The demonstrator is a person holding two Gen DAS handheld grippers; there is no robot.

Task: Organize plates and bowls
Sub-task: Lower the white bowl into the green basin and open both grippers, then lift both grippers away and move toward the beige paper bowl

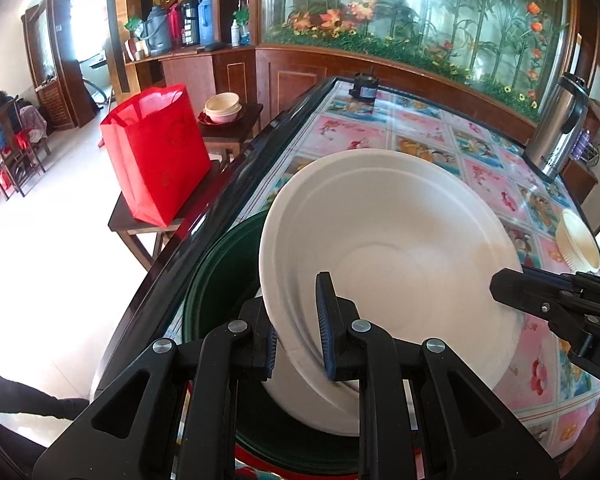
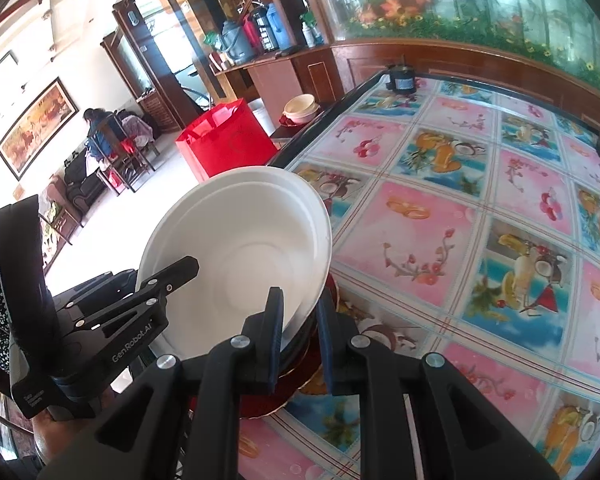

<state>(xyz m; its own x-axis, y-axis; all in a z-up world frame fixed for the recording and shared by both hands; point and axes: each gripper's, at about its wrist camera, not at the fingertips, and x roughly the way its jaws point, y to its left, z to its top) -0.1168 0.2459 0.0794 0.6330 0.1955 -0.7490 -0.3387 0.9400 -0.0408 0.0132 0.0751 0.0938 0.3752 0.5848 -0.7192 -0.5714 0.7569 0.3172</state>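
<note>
Both grippers hold one white bowl [image 1: 388, 264] by opposite sides of its rim, tilted above the near left corner of the table. My left gripper [image 1: 300, 336] is shut on the near rim. My right gripper [image 1: 512, 288] pinches the right rim. In the right wrist view the same white bowl [image 2: 236, 248] sits between the pads of my right gripper [image 2: 300, 340], and the left gripper [image 2: 172, 276] clamps its far side. Under the bowl lie a dark green bowl [image 1: 212, 288] and a red plate [image 2: 268, 404] with a gold edge.
A cream bowl [image 1: 576, 244] stands at the table's right edge, a steel thermos [image 1: 556, 136] behind it. A small black object [image 1: 364, 88] sits at the far end. Left of the table [image 2: 440, 200] are a red bag [image 1: 156, 152] and stacked bowls [image 1: 222, 108] on stools.
</note>
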